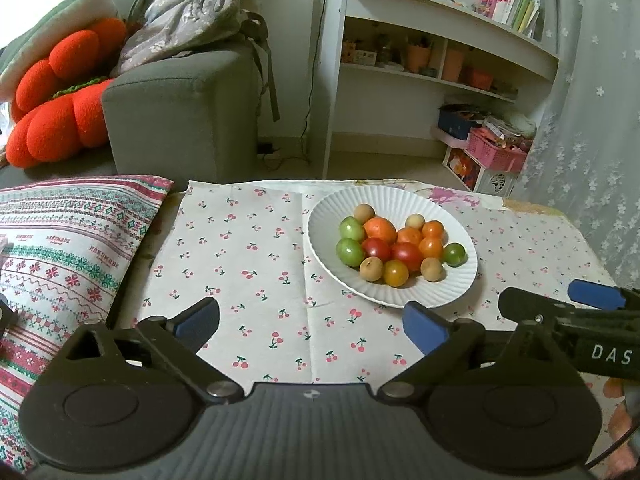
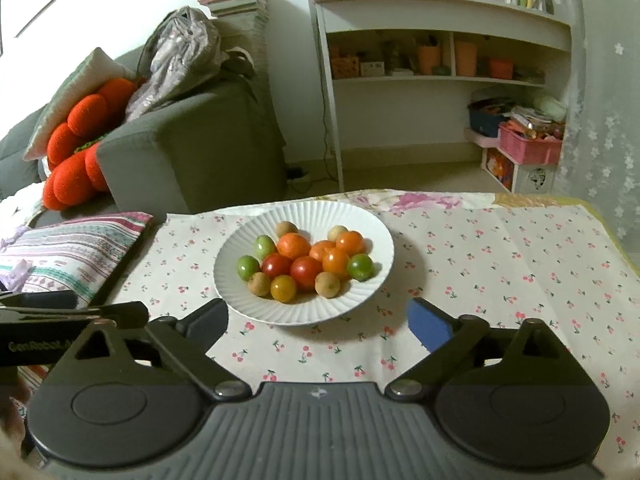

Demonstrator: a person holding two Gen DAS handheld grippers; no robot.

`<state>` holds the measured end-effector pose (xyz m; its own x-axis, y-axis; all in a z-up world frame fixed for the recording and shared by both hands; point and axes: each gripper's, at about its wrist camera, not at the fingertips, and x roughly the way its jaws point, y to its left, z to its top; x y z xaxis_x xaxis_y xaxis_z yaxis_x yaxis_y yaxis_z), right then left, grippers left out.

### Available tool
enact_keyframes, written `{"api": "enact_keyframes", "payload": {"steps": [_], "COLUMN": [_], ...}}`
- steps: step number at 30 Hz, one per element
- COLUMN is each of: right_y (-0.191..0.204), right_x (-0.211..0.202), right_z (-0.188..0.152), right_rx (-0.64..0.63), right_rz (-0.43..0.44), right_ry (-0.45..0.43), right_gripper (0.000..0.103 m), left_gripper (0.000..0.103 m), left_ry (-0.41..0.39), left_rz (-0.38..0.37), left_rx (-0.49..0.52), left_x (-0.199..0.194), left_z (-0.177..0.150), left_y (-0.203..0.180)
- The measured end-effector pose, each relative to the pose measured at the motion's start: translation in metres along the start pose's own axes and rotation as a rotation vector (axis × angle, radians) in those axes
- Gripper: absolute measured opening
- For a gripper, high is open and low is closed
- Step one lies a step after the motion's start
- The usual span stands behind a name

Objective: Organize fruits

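A white ribbed plate (image 1: pixel 400 200) (image 2: pixel 360 220) sits on the cherry-print cloth and holds several small fruits: green (image 1: pixel 350 251) (image 2: pixel 360 267), red (image 1: pixel 407 255) (image 2: pixel 306 271), orange (image 1: pixel 380 228) (image 2: pixel 294 245) and tan (image 1: pixel 371 268) (image 2: pixel 327 284) ones. My left gripper (image 1: pixel 316 326) stands open over bare cloth, left of and nearer than the plate, nothing between its blue pads. My right gripper (image 2: pixel 320 324) is open too, just in front of the plate's near rim, also empty. It shows in the left wrist view as a black arm (image 1: pixel 576 312) at the right edge.
A patterned cushion (image 1: pixel 60 248) (image 2: pixel 76 252) lies at the table's left. Behind the table stand a grey sofa (image 1: pixel 180 112) with an orange flower pillow (image 1: pixel 60 92), a bag, and a white shelf (image 1: pixel 440 60) with a pink basket (image 1: pixel 496 152). A curtain hangs at the right.
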<state>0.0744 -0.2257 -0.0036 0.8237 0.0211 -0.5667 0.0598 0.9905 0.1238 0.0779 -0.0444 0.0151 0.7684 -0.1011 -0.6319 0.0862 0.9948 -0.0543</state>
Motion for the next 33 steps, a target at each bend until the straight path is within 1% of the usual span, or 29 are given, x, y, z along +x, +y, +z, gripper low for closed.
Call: {"api": "enact_keyframes", "payload": {"steps": [2, 9, 16, 26, 33], "right_y": [0.0, 0.001, 0.004, 0.008, 0.008], "right_x": [-0.002, -0.007, -0.009, -0.011, -0.01], "right_z": [-0.001, -0.001, -0.002, -0.002, -0.002], "right_rx": [0.001, -0.016, -0.033, -0.059, -0.058], "right_rz": [-0.005, -0.012, -0.004, 0.01, 0.006], "right_ry": [0.003, 0.006, 0.019, 0.022, 0.03], "right_gripper": [0.102, 0.103, 0.103, 0.103, 0.103], "left_gripper": [0.093, 0.093, 0.093, 0.093, 0.093], "left_ry": [-0.002, 0.013, 0.011, -0.004, 0.006], "left_rz": [0.006, 0.023, 0.044, 0.063, 0.073], "left_rx": [0.008, 0.008, -0.007, 0.024, 0.035], "left_x": [0.0, 0.001, 0.001, 0.0, 0.001], "left_z": [-0.001, -0.002, 0.0, 0.0, 0.0], "left_y": [-0.002, -0.002, 0.0, -0.005, -0.007]}}
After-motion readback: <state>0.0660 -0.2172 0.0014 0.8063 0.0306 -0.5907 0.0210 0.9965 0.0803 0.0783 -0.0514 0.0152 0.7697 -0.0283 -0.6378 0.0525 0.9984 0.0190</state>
